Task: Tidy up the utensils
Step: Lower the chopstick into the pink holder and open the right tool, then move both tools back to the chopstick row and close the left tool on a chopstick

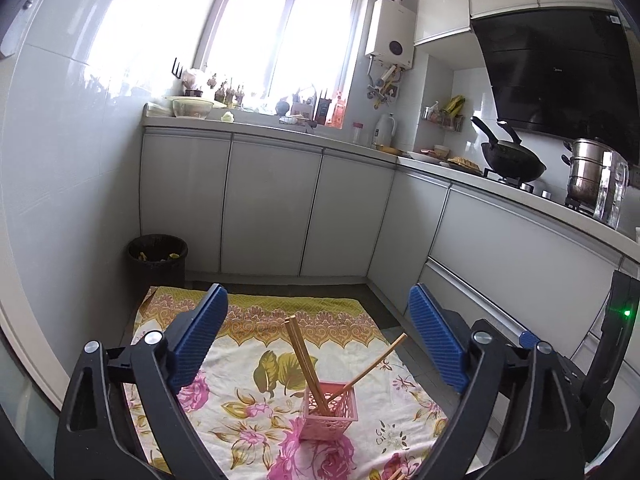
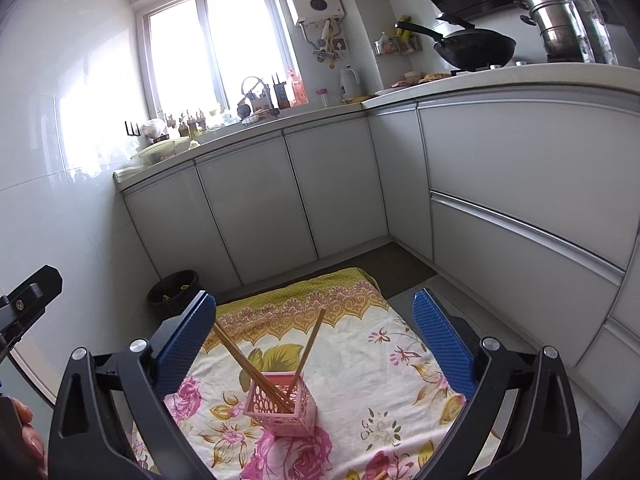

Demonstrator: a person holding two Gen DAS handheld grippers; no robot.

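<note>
A pink lattice utensil holder (image 1: 330,412) (image 2: 280,408) stands upright on a floral cloth (image 1: 240,408) (image 2: 372,364) spread on the floor. Wooden chopsticks stand in it: a pair (image 1: 302,356) (image 2: 240,356) leaning left and a single one (image 1: 374,366) (image 2: 308,348) leaning right. Another chopstick end (image 1: 396,474) (image 2: 382,474) lies on the cloth at the bottom edge. My left gripper (image 1: 318,312) is open, with nothing between its blue pads (image 1: 200,340); the holder sits below and ahead of it. My right gripper (image 2: 315,312) is open too, empty, and faces the same holder.
A black waste bin (image 1: 158,256) (image 2: 174,286) stands at the cloth's far left corner. Grey cabinets (image 1: 272,204) (image 2: 520,208) wall in the floor behind and to the right. A wok (image 1: 514,162) and a steel pot (image 1: 588,172) sit on the counter. A hand (image 2: 28,436) shows at the left edge.
</note>
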